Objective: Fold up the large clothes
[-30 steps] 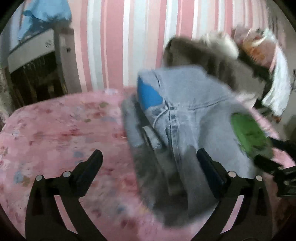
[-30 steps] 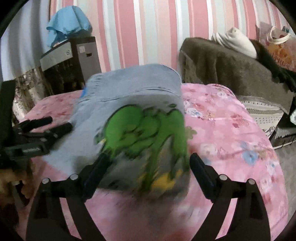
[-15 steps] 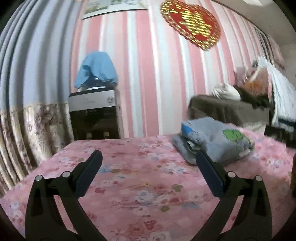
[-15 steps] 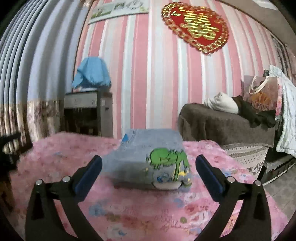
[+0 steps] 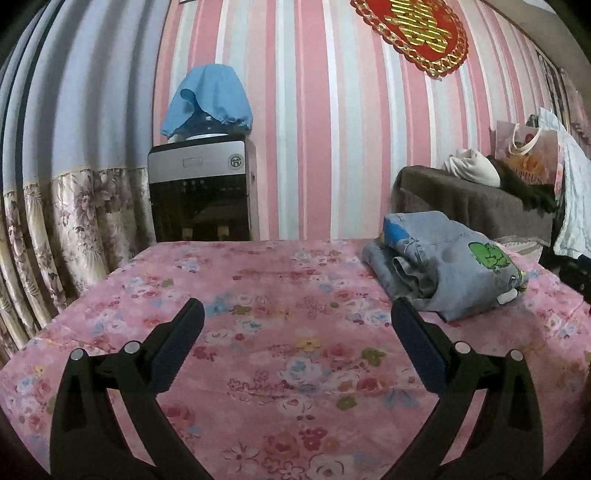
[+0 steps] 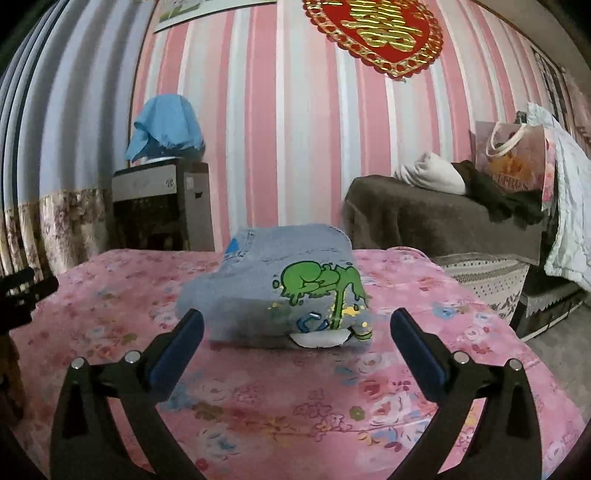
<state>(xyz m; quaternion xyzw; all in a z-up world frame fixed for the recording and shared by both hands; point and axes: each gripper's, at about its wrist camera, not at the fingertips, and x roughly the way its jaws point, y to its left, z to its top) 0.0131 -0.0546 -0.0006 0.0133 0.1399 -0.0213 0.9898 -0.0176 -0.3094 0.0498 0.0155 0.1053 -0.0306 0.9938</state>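
On the pink flowered table [image 5: 266, 288] lies a folded pair of jeans [image 6: 280, 291], a thick grey-blue bundle with a green cartoon print and a white tag peeping out at its near edge. Seen from the right wrist, it sits just ahead of the right gripper [image 6: 295, 332], whose fingers stand wide apart and have just been opening, with nothing between them but cloth-covered table. From the left wrist, the same jeans [image 5: 443, 266] lie off to the right near the far edge, and the left gripper [image 5: 295, 332] points at bare tablecloth, its fingers also spread wide and holding nothing. Behind the table, against the pink striped wall, stands a water dispenser [image 5: 201, 195] with a blue cloth [image 5: 210, 98] draped over its top. To the right is a brown covered sofa [image 6: 436, 218] carrying a white bundle [image 6: 432, 173], some dark clothes and a printed paper bag [image 6: 511, 158]; what the bag holds cannot be seen. A red and gold heart ornament [image 6: 373, 33] hangs on the wall, and flowered curtains [image 5: 55, 236] hang at the left.
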